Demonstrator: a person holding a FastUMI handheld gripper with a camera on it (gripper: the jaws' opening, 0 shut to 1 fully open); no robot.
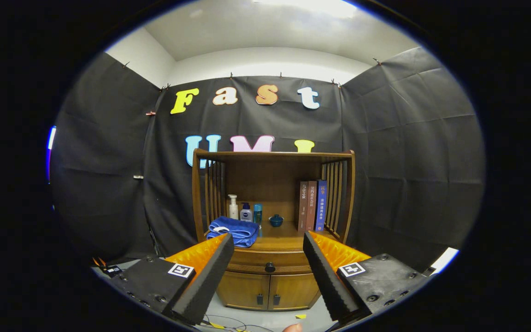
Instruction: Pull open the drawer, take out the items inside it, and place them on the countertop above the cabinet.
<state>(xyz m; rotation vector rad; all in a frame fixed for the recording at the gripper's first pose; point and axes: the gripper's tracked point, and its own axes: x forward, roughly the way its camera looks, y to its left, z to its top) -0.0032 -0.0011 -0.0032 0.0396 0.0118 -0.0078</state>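
Gripper view looks straight at a wooden cabinet (270, 276) standing against the black cloth wall, some way ahead of the tool (268, 269). The tool is spread wide, its two fingers far apart, and nothing sits between them or touches them; it holds nothing. Through the gap between the fingers shows the drawer (270, 267), a shallow wooden front with a small dark round knob (270, 267) at its middle. The drawer is closed, flush with the cabinet front. Below it are two cupboard doors (269, 291), each with a small dark handle near the centre seam, also shut.

Above the drawer is the tabletop (284, 242) of the cabinet, roofed by a wooden hutch with slatted sides. On the tabletop's left part lies a folded blue towel (233, 232), just beyond the left finger's tip. Behind the towel stand three bottles in a row: a white pump bottle (233, 207), a small dark blue bottle (246, 213) and a slim teal bottle (257, 214). Near the middle sits a small blue lidded pot (275, 221). To its right three books (312, 206) stand upright, side by side, against the right slats.

On the pale floor below the tool lie thin cables (219, 320) and a small yellow scrap (300, 316). A fingertip (292, 328) of the person shows at the very bottom, between the fingers' bases.
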